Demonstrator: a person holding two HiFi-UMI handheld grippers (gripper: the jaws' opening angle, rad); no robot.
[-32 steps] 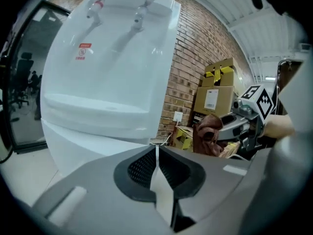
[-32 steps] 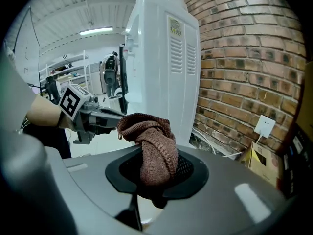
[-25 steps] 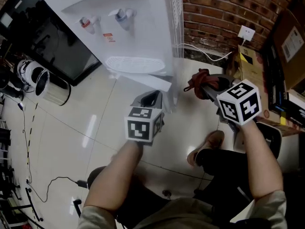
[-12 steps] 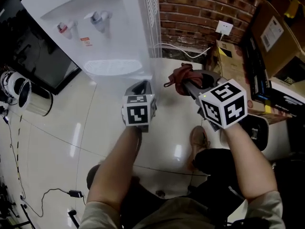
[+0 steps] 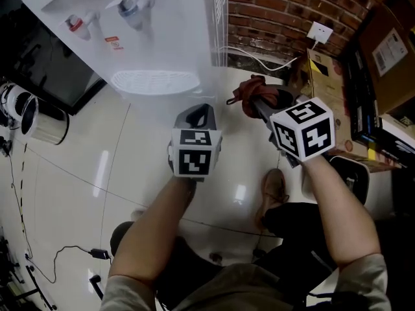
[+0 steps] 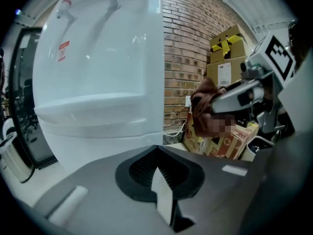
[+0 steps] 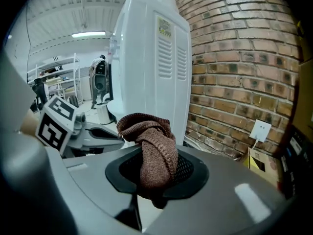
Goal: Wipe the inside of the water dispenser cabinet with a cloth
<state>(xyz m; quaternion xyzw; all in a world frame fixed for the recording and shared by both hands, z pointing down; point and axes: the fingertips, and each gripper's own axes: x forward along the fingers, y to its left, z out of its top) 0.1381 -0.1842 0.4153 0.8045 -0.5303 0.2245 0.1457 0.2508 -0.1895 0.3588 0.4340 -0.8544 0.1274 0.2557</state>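
Right gripper view: right gripper [image 7: 156,175] clamps bunched brown knitted cloth [image 7: 151,141]; left gripper [image 6: 162,187] is closed and empty. Approach step, wiping not yet begun. Next likely needs getting into the tall white plastic water dispenser [image 5: 162,37] cabinet.

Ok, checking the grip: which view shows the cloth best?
Right gripper view: the cloth is close up, pinched in the right hand-held gripper. Head view shows a small bunch; left gripper view, distant and partly blurred.

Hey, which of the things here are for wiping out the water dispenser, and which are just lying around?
For the job: water dispenser; brown cloth, clamped in the right hand-held gripper; left hand-held gripper, shut and empty.
Lying about: cardboard boxes; wall socket; white cable.
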